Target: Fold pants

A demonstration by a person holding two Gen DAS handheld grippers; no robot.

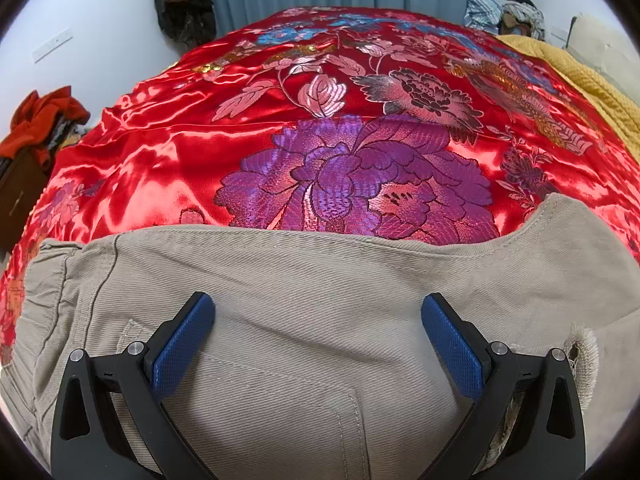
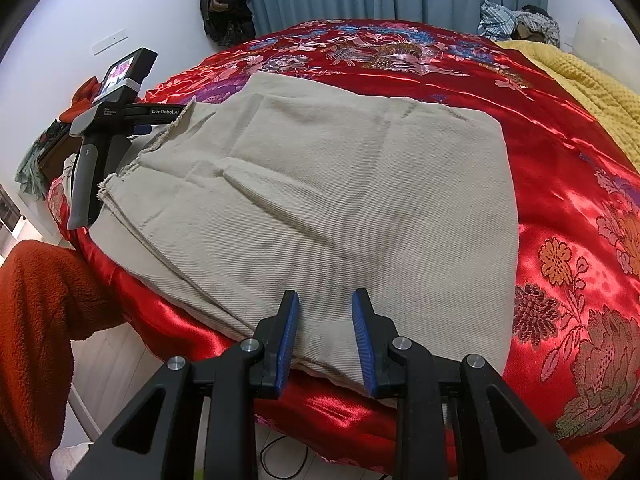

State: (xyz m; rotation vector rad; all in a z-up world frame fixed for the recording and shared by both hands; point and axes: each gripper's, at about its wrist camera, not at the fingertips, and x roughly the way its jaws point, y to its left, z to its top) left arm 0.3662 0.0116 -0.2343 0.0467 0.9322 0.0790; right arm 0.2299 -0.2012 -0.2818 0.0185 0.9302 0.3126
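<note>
Lying folded on the red satin bedspread (image 2: 560, 168), near its front edge: one pair of beige pants (image 2: 320, 200), already doubled into a broad slab. Its long axis runs along that front edge, from the raw, frayed hems and waistband at the left end to a clean fold at the right end.

Right gripper (image 2: 325, 336) sits at the near edge of the pants, toward the fold end, cloth straight ahead of it. Jaws parted by a narrow gap, nothing pinched between them; the tips look to be just over the hem edge, contact uncertain.

Left gripper (image 1: 318, 344) hovers over the waistband end, above the back pocket (image 1: 280, 420); jaws spread wide, empty. From the right wrist view its body (image 2: 100, 152) stands at the slab's left end.

Judgement: next fold is end to end along the long axis; each gripper is nearer its own end.

Count: one pants, two grippers, one bedspread, one yellow blanket (image 2: 580, 76) at the far right corner.
</note>
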